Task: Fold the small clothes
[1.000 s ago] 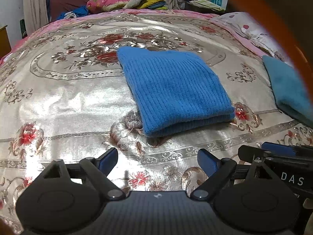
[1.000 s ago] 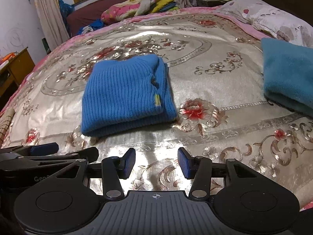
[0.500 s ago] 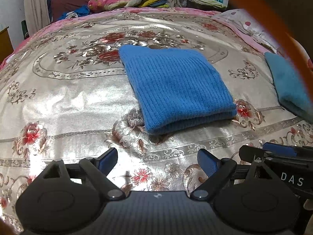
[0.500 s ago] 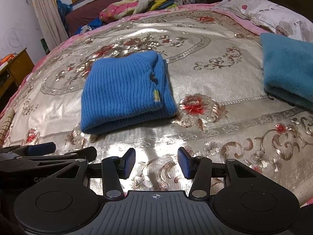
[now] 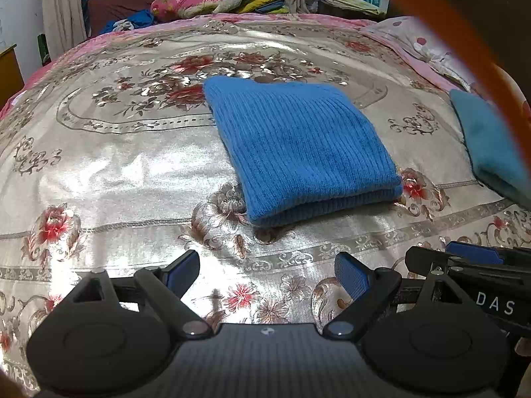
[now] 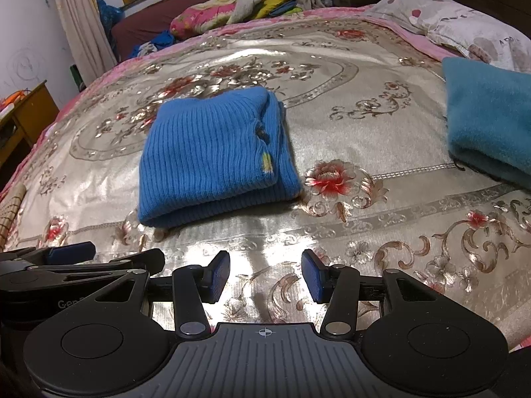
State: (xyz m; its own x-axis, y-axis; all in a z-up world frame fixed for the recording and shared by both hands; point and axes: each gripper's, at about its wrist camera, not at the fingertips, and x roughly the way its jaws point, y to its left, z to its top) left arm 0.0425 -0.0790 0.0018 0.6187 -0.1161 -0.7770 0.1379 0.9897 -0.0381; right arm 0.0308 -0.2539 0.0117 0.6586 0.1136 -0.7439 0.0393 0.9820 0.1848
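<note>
A blue ribbed knit garment [image 5: 298, 152] lies folded into a thick rectangle on the floral bedspread [image 5: 116, 172]. It also shows in the right wrist view [image 6: 212, 156], with a small yellow tag at its right edge. My left gripper [image 5: 267, 270] is open and empty, held over the bedspread just short of the garment's near edge. My right gripper [image 6: 265, 277] is open and empty, also short of the garment and to its right. Each gripper shows at the edge of the other's view.
A folded teal cloth [image 6: 488, 122] lies at the right of the bed, also in the left wrist view [image 5: 491, 146]. A pillow [image 6: 464, 26] sits at the far right. Piled bedding [image 6: 225, 10] lies beyond the bed. A wooden table [image 6: 30, 112] stands at left.
Both grippers have drawn back slightly from the folded garment and stayed open. The garment has not moved.
</note>
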